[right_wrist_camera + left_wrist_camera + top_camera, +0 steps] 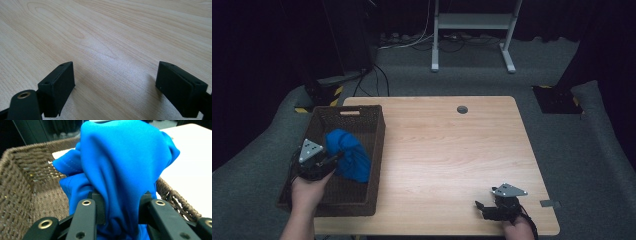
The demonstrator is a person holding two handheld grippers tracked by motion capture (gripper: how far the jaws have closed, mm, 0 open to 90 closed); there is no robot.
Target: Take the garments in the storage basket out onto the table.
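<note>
Blue cloth (125,170) bunched over wicker basket (362,112), pinched by left gripper (121,207) at a gathered fold, probably for lifting clear. Right gripper (115,85) parked on table (447,145), jaws spread, holding nothing.

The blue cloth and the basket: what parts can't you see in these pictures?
- Basket floor, high view: the cloth and the left tongs cover part of it, so anything underneath is hidden.
- Cloth's lower end, left gripper view: hidden behind the jaws and cut off by the bottom edge.
- What kind of cloth it is: bunched up, cannot tell.
- Person, high view: cut off by the bottom edge beyond the hand.
</note>
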